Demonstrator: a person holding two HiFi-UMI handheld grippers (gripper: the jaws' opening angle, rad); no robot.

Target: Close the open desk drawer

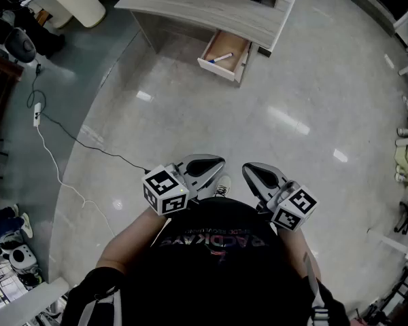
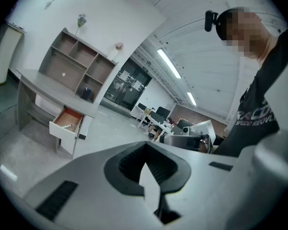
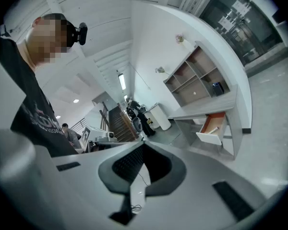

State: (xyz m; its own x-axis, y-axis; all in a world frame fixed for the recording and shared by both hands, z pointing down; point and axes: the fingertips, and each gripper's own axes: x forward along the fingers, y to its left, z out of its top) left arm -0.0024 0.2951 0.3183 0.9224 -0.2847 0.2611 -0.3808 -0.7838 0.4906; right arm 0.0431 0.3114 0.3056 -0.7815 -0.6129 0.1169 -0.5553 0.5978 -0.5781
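Head view: left gripper and right gripper side by side, close in front of black shirt, tips angled slightly toward each other, not touching. Both held roughly level over glossy floor. Open drawer well ahead of both tools, about on the line between them, far from either. Pulled out from under grey desk, white front facing the grippers, orange-brown inside. White pen with blue end lying in it. Thin cable on the floor off to the left gripper's outer side, well apart from it.

Left gripper view: left gripper jaws pressed together, pads meeting, nothing pinched. Drawer far ahead, left of the jaw line, pen inside. Desk over it, shelf unit on the desktop.

Right gripper view: right gripper jaws pressed together too, nothing between. Drawer far ahead, right of the jaw line, hanging out under desk, pen visible inside. Shelf unit on the desk, against the white wall. Drawer well apart from both sets of jaws.
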